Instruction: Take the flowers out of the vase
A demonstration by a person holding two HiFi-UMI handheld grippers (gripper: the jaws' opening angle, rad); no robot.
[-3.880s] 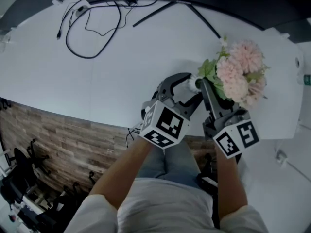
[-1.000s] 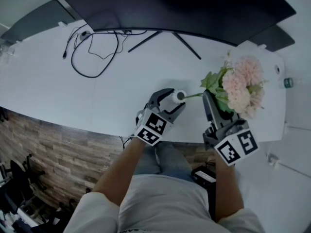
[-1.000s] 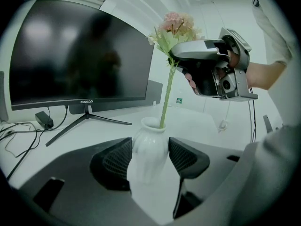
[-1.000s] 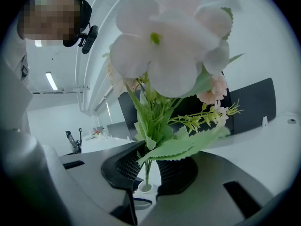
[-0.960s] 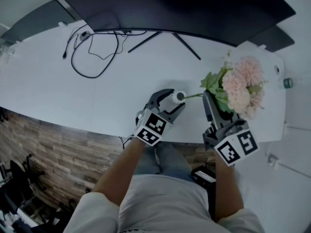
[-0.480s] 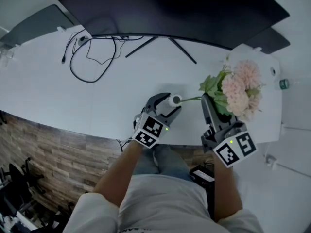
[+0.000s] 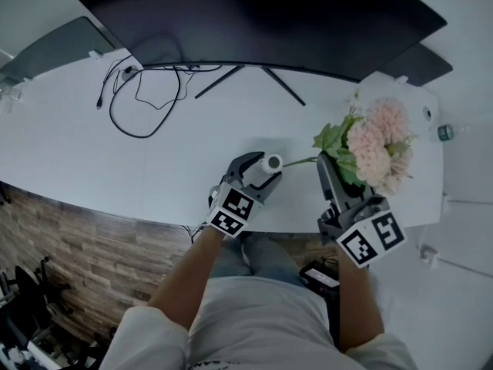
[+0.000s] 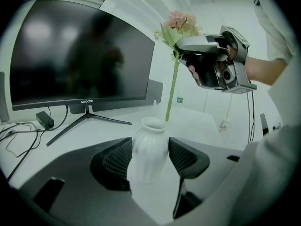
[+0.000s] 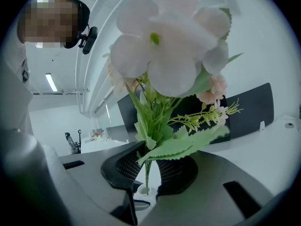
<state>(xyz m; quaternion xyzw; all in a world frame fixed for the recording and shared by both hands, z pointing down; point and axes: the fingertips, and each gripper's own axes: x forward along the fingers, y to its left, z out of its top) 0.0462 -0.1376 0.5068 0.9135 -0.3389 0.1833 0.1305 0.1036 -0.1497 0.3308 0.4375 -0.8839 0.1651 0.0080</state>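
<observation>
Cable (image 7: 142, 102): one thin black lead, lying in loose loops on the smooth white desk (image 7: 69, 145).
Monitor (image 7: 254, 14): one wide, curved screen, dark and glossy, on a thin two-legged stand.
Left gripper (image 8: 149, 158): its jaws stand wide apart. The black mesh-textured pads press against both sides of the vase.
Vase (image 8: 150, 142): one, small and white, with a glazed, ribbed body and a flared lip. It is near the desk's front edge.
Flowers (image 7: 377, 141): one bunch of frilly pale pink blooms and serrated green leaves on a slim green stem (image 8: 173, 91). The bunch is raised to the right of the vase. The stem's tip is at the vase's mouth, possibly still inside it.
Right gripper (image 9: 149, 169): its jaws are nearly together, and the meshed pads pinch the stem just below the leaves.
Grippers: two, each with a marker cube.
</observation>
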